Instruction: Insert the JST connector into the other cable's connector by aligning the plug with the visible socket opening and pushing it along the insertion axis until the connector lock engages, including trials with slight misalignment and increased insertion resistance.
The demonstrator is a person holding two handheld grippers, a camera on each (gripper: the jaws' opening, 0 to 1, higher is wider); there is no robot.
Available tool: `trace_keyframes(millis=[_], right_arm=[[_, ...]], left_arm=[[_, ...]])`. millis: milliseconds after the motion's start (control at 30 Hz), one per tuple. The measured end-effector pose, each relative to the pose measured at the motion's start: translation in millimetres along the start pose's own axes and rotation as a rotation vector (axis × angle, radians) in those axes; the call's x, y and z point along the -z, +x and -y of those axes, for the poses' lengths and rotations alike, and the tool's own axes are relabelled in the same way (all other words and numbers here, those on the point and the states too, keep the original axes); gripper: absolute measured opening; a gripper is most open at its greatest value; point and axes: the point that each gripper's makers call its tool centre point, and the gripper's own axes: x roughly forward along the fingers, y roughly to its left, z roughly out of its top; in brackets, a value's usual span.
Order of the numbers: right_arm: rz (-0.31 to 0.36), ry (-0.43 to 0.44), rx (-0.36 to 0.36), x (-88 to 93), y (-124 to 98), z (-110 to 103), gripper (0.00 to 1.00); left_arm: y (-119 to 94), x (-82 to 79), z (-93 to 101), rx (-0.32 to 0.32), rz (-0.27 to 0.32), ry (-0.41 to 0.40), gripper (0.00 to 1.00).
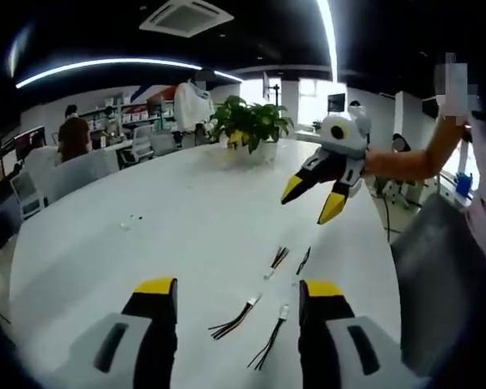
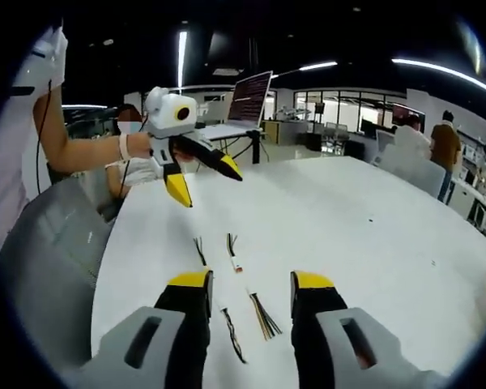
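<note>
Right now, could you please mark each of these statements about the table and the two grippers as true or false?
1. Both grippers are open. True: the left gripper and right gripper hold nothing.
2. Cables lie loose on the white table. True.
3. Two connectors are already plugged together. False: the cables lie apart, each connector free.
4. A potted plant stands on the table. True.
5. The left gripper grips a cable. False: the cables rest on the table between its jaws, untouched.
</note>
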Motion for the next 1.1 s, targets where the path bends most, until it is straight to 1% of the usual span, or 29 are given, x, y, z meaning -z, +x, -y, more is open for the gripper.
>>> trace_keyframes(millis=[100, 200, 300, 400, 467, 500, 533, 700, 867, 900, 1000, 1100], right_arm=[[-0.01, 0.003, -0.003, 6.2, 5, 0, 0.37], [-0.02, -0.047, 0.009, 12.7, 10, 1, 0.33], [-0.017, -0.036, 0.005, 17.8, 15, -1, 0.33], [-0.008, -0.043, 0.008, 19.8, 19, -1, 0.31], [0.0, -0.025, 0.009, 20.1, 21, 2, 0.29], [-0.009, 0.011, 0.015, 22.7, 23, 3, 0.28], [-0.008, 0.0, 0.014, 23.6, 25, 3, 0.29], [-0.017, -0.019, 0.004, 28.9, 30, 3, 0.25], [-0.005, -0.027, -0.008, 31.6, 37, 4, 0.25], [-0.006, -0.028, -0.01, 32.5, 38, 4, 0.24], [-0.015, -0.035, -0.022, 36.6, 42, 2, 0.21], [-0.012, -0.031, -0.032, 40.6, 44, 1, 0.21]], left_arm=[[5, 3.0, 3.1, 0.021, 0.001, 0.004, 0.53], [10, 8.7, 5.8, 0.036, -0.008, 0.014, 0.51], [14, 14.1, 7.9, 0.049, -0.008, 0.01, 0.51], [18, 17.0, 6.4, 0.038, 0.01, 0.02, 0.51], [19, 18.8, 3.2, 0.018, 0.019, 0.018, 0.51], [20, 20.2, 2.2, 0.013, 0.024, 0.016, 0.51], [21, 20.8, 2.2, 0.014, 0.028, 0.013, 0.51], [26, 27.2, 5.0, 0.031, 0.032, 0.006, 0.51], [33, 35.6, 9.7, 0.056, 0.02, 0.028, 0.46], [34, 36.1, 9.7, 0.058, 0.019, 0.027, 0.45], [39, 37.6, 7.2, 0.062, 0.028, -0.014, 0.42], [43, 41.2, 6.2, 0.063, 0.022, -0.006, 0.4]])
